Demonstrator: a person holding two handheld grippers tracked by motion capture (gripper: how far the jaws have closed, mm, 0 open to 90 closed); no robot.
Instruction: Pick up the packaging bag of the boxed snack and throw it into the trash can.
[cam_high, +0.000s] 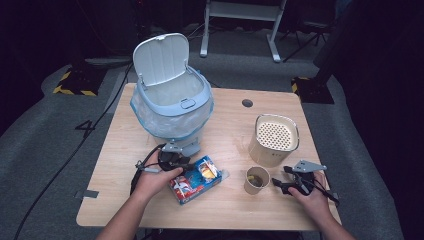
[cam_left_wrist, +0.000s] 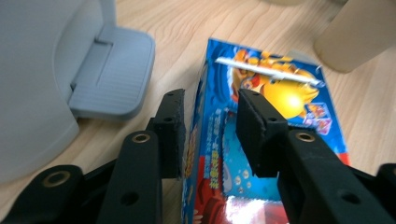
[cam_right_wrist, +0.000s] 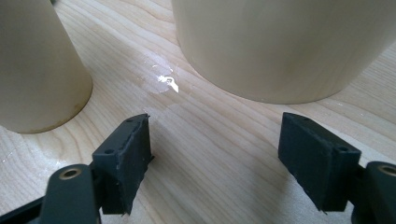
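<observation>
A blue and red drink carton (cam_high: 196, 180) with a cartoon fish lies at the front middle of the wooden table (cam_high: 125, 200). My left gripper (cam_high: 181, 168) is at the carton's left end. In the left gripper view its jaws (cam_left_wrist: 210, 100) have narrowed onto the carton (cam_left_wrist: 280, 93), one pad against the side face, the other on the printed top. My right gripper (cam_high: 279, 184) rests at the front right, open and holding nothing. In the right gripper view it (cam_right_wrist: 217, 126) points between a paper cup (cam_right_wrist: 37, 70) and a beige canister (cam_right_wrist: 280, 46).
A pale blue pedal bin (cam_high: 172, 107) with a liner stands behind the carton, lid up; its pedal (cam_left_wrist: 112, 70) lies just left of my left jaws. The cup (cam_high: 256, 179) holds some scraps. The canister (cam_high: 275, 140) has a perforated top. Cables trail off the table's left.
</observation>
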